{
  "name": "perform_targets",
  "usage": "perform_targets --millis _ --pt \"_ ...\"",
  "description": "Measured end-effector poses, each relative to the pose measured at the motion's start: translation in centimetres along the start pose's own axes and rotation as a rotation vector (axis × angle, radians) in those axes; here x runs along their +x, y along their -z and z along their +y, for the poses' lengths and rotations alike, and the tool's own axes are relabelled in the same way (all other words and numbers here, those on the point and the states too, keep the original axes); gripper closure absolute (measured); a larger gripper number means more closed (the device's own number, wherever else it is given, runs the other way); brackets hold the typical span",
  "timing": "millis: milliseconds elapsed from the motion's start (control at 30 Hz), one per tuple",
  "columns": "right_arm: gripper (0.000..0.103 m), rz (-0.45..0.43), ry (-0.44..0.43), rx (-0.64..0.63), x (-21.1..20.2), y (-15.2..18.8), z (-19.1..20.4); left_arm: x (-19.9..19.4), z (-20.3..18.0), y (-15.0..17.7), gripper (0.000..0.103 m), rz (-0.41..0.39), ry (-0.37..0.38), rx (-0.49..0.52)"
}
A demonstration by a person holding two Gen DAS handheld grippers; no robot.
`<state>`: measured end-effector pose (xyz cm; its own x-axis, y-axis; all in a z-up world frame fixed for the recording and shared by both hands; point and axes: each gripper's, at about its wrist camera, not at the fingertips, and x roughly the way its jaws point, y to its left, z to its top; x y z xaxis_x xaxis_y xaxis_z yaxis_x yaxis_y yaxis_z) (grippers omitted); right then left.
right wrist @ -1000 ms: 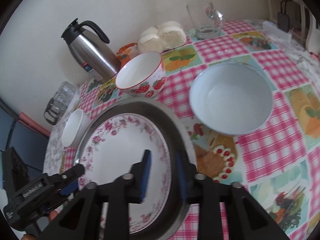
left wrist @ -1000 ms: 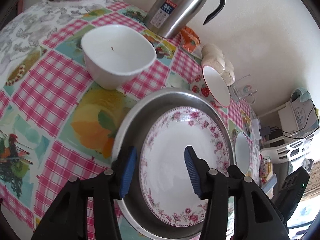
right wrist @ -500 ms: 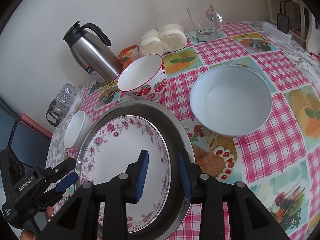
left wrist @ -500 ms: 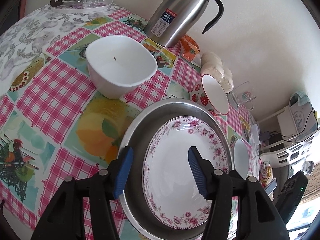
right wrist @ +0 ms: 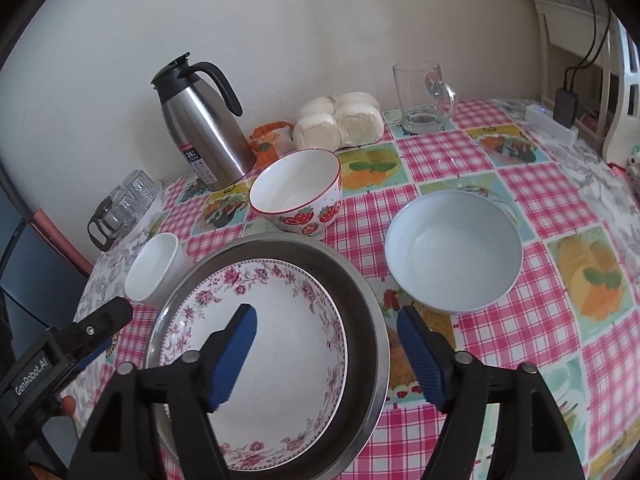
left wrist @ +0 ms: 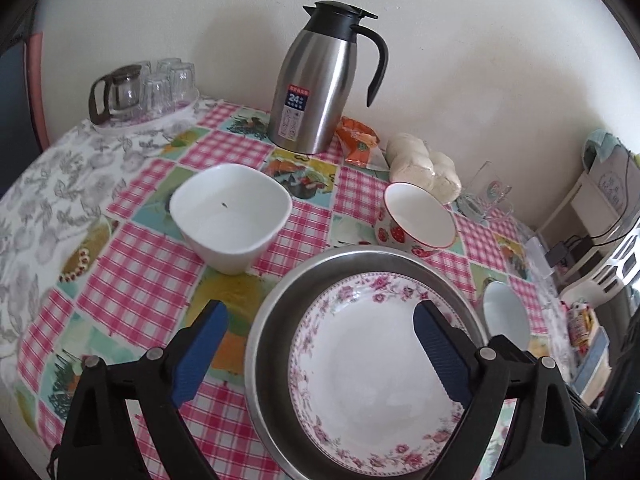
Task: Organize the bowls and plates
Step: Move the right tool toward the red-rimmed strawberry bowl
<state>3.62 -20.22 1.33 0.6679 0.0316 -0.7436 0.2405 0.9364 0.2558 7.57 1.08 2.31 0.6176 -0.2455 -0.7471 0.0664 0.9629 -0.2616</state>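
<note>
Surface: table under a pink-check fruit-print cloth (left wrist: 152,264), pushed against a plain cream wall (left wrist: 460,60) that fills the top of both views.

Back row by the wall: steel thermos (left wrist: 320,80), orange packet (left wrist: 356,142), bagged buns (left wrist: 424,170), glass mug (right wrist: 422,98); glass cups and a small jug (left wrist: 140,88) at upper left of the left view.

Task items:
- floral plate (left wrist: 368,372) sits inside the steel pan (left wrist: 260,344), lower centre of both views
- square white bowl (left wrist: 232,216) left of the pan, apart from it
- strawberry bowl (right wrist: 300,192) just behind the pan rim
- pale round bowl (right wrist: 452,252) right of the pan, clear gap between

Left gripper (left wrist: 320,348): jaws have just been opening, now spread wide, straddling the pan's left rim, pads off it. Right gripper (right wrist: 328,352): same, just opened, straddling the right rim, holding nothing.

Free cloth: lower left of the left view, lower right of the right view. White shelf with cables (right wrist: 580,60) past the table's right edge.
</note>
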Motion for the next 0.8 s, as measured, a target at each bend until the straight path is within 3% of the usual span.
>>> perform_targets --millis 167,400,800 --pt "0.0 0.001 0.011 0.004 0.2 0.1 -0.4 0.0 0.4 -0.2 0.009 -0.024 -0.035 -0.003" --pt "0.0 -0.036 0.026 -0.017 0.0 0.2 -0.2 -1.0 0.3 -0.6 0.009 -0.093 -0.034 -0.022" --pt "0.0 -0.086 0.061 -0.061 -0.2 0.0 0.5 -0.6 3.0 -2.2 0.009 -0.084 -0.01 -0.119"
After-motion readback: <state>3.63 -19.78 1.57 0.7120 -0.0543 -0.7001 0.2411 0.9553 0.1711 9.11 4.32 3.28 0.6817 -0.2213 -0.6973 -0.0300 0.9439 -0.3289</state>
